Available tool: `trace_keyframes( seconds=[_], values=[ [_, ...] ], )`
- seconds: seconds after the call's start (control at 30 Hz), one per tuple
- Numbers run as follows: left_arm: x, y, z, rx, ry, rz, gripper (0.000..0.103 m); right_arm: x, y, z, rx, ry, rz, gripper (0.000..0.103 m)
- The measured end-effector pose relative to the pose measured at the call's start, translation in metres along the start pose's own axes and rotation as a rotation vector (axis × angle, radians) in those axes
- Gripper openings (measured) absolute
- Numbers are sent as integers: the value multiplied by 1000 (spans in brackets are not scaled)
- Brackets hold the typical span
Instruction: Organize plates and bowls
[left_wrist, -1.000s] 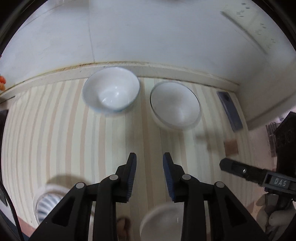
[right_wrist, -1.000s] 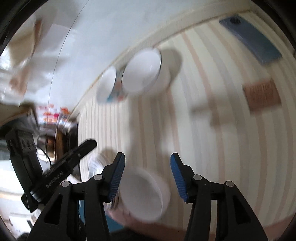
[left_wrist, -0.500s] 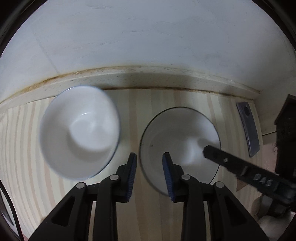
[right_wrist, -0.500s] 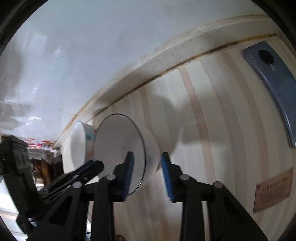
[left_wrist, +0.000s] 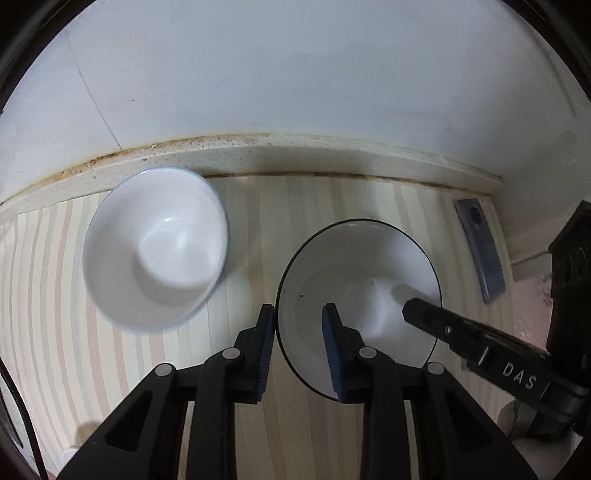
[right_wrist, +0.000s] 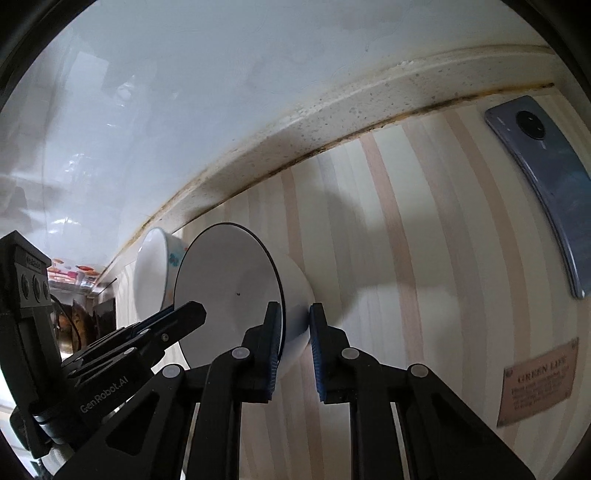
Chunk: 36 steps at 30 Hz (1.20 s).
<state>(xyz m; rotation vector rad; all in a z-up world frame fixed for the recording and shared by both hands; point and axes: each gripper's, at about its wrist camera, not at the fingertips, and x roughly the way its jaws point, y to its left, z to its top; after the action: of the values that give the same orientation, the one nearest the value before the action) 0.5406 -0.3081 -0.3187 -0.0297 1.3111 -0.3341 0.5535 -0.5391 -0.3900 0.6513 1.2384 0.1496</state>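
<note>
A black-rimmed white bowl (left_wrist: 354, 273) sits on the striped counter, right of a blue-rimmed white bowl (left_wrist: 155, 247) near the wall. My left gripper (left_wrist: 298, 325) is open, its jaws straddling the black-rimmed bowl's near left rim, one finger inside and one outside. My right gripper (right_wrist: 294, 321) has its jaws closed on the same bowl's (right_wrist: 229, 288) right rim, one pad inside and one outside. The blue-rimmed bowl (right_wrist: 151, 266) stands just behind it in the right wrist view. The right gripper's finger (left_wrist: 443, 325) reaches into the bowl in the left wrist view.
A grey phone (left_wrist: 480, 251) lies on the counter at the right near the wall; it also shows in the right wrist view (right_wrist: 546, 177). A small brown label (right_wrist: 539, 380) lies on the counter. The white wall and speckled ledge (left_wrist: 258, 151) bound the back.
Both grippers moved forward from open counter to the black-rimmed bowl. The right gripper's jaws narrowed onto its right rim; the left gripper's jaws now straddle its left rim.
</note>
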Motion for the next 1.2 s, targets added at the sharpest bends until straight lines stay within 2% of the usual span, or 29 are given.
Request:
trace_keyframes(
  seconds=[0.23, 0.47, 0.63, 0.93, 1.2],
  values=[
    [-48, -8, -35, 40, -36, -14, 24, -46, 15, -39, -20, -34, 15, 17],
    [-96, -9, -79, 84, -62, -29, 24, -84, 35, -95, -29, -44, 30, 18],
    [-116, -6, -109, 97, -66, -45, 24, -104, 44, -139, -26, -44, 42, 18],
    [-113, 6, -159, 91, -12, -53, 24, -102, 47, -197, -15, 11, 29, 18],
    [-86, 11, -178, 96, 45, -25, 24, -76, 35, -221, -10, 86, -36, 18]
  ],
)
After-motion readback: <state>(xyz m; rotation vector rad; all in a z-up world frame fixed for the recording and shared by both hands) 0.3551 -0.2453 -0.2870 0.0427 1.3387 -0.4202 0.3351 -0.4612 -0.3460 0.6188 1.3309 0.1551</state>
